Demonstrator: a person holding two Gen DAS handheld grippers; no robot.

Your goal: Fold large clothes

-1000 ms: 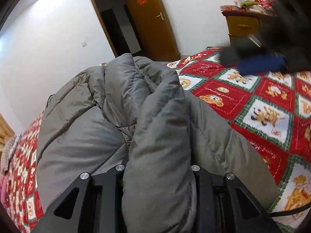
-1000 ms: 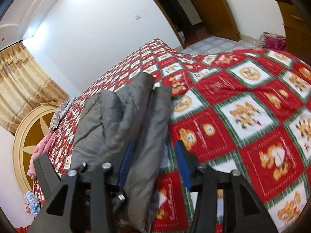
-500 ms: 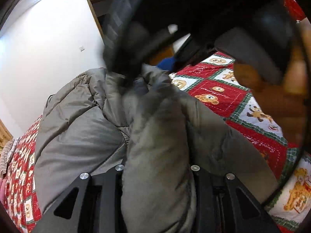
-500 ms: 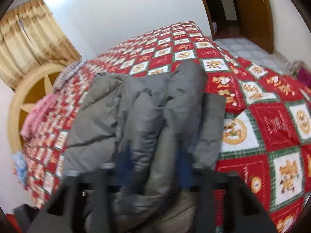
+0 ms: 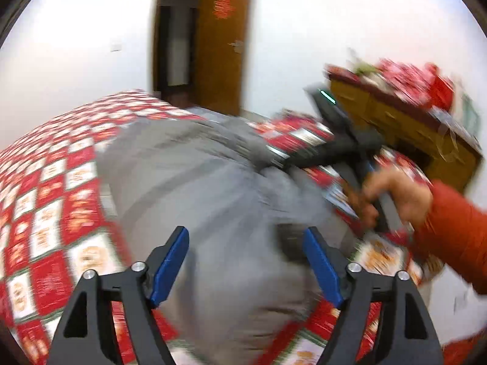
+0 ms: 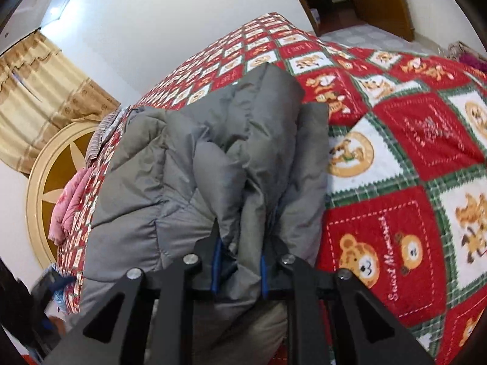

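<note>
A grey padded jacket (image 5: 197,182) lies bunched on the red patchwork bedspread (image 5: 61,197). My left gripper (image 5: 245,243) hovers above it, blue pads wide apart and still opening, with nothing pressed between them. In the right wrist view, my right gripper (image 6: 240,261) is closing, its pads pinching a thick fold of the jacket (image 6: 182,167) at its near edge. The left wrist view is blurred. In it a hand (image 5: 395,194) in a red sleeve holds the right tool against the jacket's far right side.
The bedspread (image 6: 411,140) stretches bare to the right of the jacket. An open wooden door (image 5: 222,45) stands behind the bed, and a cluttered wooden dresser (image 5: 395,115) is at the right. A round headboard (image 6: 45,176), pink cloth (image 6: 70,200) and curtains (image 6: 39,91) are at the left.
The left gripper has let go of the jacket fold, opened wide and pulled up and away. The right gripper has closed on a jacket fold and moved in lower.
</note>
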